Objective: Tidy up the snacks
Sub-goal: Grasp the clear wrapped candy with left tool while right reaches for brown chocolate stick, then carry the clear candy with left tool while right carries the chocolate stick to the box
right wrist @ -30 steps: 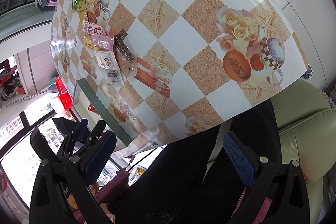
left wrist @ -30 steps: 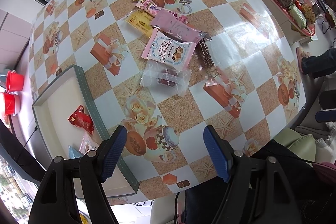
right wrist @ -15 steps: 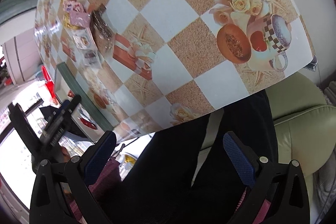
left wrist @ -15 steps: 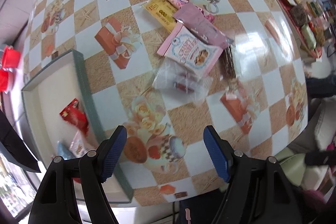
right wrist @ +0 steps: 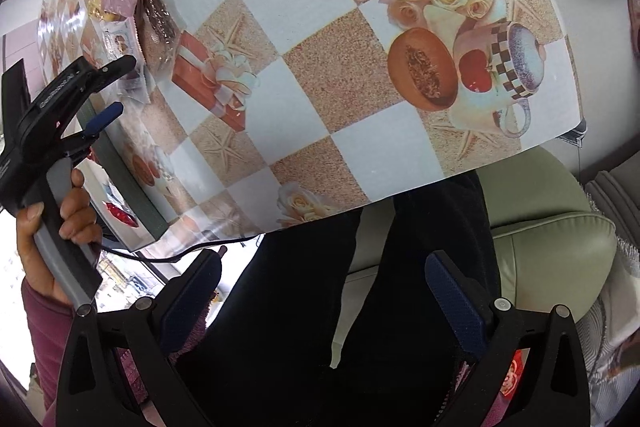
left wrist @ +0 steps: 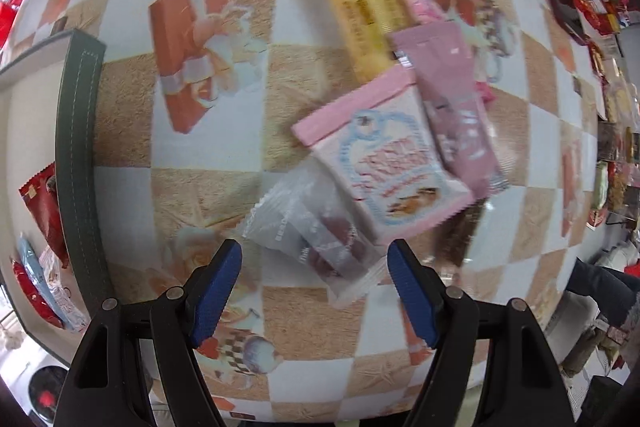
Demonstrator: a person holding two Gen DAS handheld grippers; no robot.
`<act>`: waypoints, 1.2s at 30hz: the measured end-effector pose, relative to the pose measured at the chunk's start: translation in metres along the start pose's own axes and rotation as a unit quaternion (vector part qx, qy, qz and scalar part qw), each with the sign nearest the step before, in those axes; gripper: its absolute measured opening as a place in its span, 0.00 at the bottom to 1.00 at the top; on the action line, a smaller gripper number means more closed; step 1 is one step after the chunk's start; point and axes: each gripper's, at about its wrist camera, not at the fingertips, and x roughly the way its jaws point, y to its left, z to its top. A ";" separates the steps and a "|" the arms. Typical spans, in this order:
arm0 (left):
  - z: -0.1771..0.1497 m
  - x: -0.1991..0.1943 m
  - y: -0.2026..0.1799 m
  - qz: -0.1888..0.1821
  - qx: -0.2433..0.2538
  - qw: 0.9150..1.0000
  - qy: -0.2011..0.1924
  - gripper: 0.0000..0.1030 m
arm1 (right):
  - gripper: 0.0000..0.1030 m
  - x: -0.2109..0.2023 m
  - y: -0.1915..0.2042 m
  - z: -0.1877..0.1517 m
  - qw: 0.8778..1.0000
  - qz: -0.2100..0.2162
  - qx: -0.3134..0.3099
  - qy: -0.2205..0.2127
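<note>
Snacks lie in a pile on the table [left wrist: 208, 155], out in the middle of its checked cloth. The nearest one is a clear packet [left wrist: 312, 239] with something dark red inside. It lies flat, touching a pink and white cookie packet [left wrist: 392, 167]. A plain pink packet [left wrist: 452, 99] lies partly over that one, and a yellow packet [left wrist: 360, 15] sits behind them.

The left gripper [left wrist: 314, 287] points down at the table. Its blue pads are spread wide, one on each side of the near end of the clear packet. They do not press on it. A second ago this gripper was higher and the snacks looked small and far off. Now it has come down close, and the clear packet fills the space between the pads.

A tray [left wrist: 76, 155] with a dark green rim sits by the table's left edge. A red packet [left wrist: 44, 203] lies in it.

The right gripper [right wrist: 320, 299] hangs off the near edge of the table, over the person's dark trousers [right wrist: 320, 307]. Its pads are spread wide too, with nothing between them. It has sunk a little since a second ago.
</note>
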 end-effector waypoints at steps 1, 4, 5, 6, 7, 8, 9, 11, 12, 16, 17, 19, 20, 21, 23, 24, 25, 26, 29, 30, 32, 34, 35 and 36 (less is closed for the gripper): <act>-0.002 0.002 0.006 -0.002 -0.002 1.000 0.001 0.76 | 0.99 0.000 0.000 0.000 1.000 -0.003 -0.002 0.000; -0.005 0.000 0.014 -0.004 0.000 1.000 -0.007 0.76 | 0.99 0.002 0.001 0.003 1.000 -0.006 -0.006 0.002; -0.004 0.000 0.015 -0.005 0.000 1.000 -0.008 0.76 | 0.99 0.002 0.001 0.004 1.000 -0.006 -0.006 0.003; -0.004 0.000 0.016 -0.006 -0.001 1.000 -0.009 0.76 | 0.99 0.003 0.001 0.005 1.000 -0.006 -0.006 0.005; -0.003 0.001 0.015 -0.005 -0.002 1.000 -0.011 0.76 | 0.99 0.004 0.002 0.006 1.000 -0.008 -0.007 0.006; -0.001 0.001 0.015 -0.004 -0.001 1.000 -0.011 0.76 | 0.99 0.006 0.004 0.006 1.000 -0.010 -0.010 0.008; 0.001 0.002 0.012 0.000 0.002 1.000 -0.013 0.77 | 0.99 0.007 0.007 0.006 1.000 -0.013 -0.016 0.010; 0.004 0.002 0.005 0.013 0.013 1.000 -0.022 0.77 | 0.99 0.009 0.014 0.006 0.999 -0.021 -0.028 0.009; 0.005 0.003 0.002 0.018 0.017 0.999 -0.023 0.77 | 0.99 0.008 0.017 0.006 0.999 -0.025 -0.035 0.008; 0.008 0.002 -0.009 0.035 0.017 0.999 -0.034 0.71 | 0.99 0.002 0.028 0.011 0.998 -0.037 -0.048 -0.014; 0.007 0.001 -0.011 0.041 0.020 0.998 -0.037 0.64 | 0.99 -0.001 0.032 0.015 0.997 -0.043 -0.053 -0.022; 0.004 -0.003 -0.011 0.047 0.033 0.997 -0.044 0.58 | 0.99 -0.003 0.040 0.024 0.996 -0.054 -0.060 -0.035; 0.004 -0.005 -0.008 0.048 0.041 0.997 -0.047 0.56 | 0.99 -0.004 0.049 0.032 0.995 -0.063 -0.067 -0.044; 0.003 -0.005 -0.008 0.053 0.047 0.996 -0.047 0.56 | 0.99 -0.004 0.055 0.038 0.994 -0.070 -0.072 -0.051; -0.001 -0.010 0.006 0.059 0.048 0.996 -0.054 0.56 | 0.99 -0.002 0.075 0.054 0.989 -0.091 -0.092 -0.073; -0.002 -0.012 0.008 0.061 0.047 0.995 -0.056 0.57 | 0.99 0.000 0.086 0.062 0.985 -0.107 -0.105 -0.085; -0.004 -0.013 0.010 0.060 0.047 0.995 -0.059 0.60 | 0.99 0.003 0.099 0.071 0.980 -0.124 -0.121 -0.099; -0.005 -0.013 0.012 0.061 0.048 0.995 -0.063 0.65 | 0.99 0.006 0.109 0.076 0.976 -0.133 -0.133 -0.109; -0.006 -0.016 0.016 0.073 0.051 0.993 -0.074 0.73 | 0.99 0.017 0.138 0.096 0.966 -0.153 -0.158 -0.137; -0.005 -0.014 0.017 0.075 0.051 0.993 -0.071 0.73 | 0.99 0.020 0.146 0.102 0.963 -0.156 -0.163 -0.146; 0.002 -0.012 0.022 0.081 0.050 0.993 -0.067 0.76 | 0.99 0.028 0.159 0.111 0.959 -0.165 -0.174 -0.154; 0.007 -0.007 0.026 0.072 0.046 0.994 -0.070 0.76 | 0.99 0.034 0.164 0.118 0.954 -0.187 -0.173 -0.157; 0.009 -0.005 0.025 0.068 0.046 0.994 -0.070 0.77 | 1.00 0.037 0.162 0.122 0.955 -0.190 -0.168 -0.156; 0.010 -0.004 0.026 0.068 0.048 0.994 -0.071 0.77 | 1.00 0.037 0.161 0.124 0.952 -0.202 -0.163 -0.164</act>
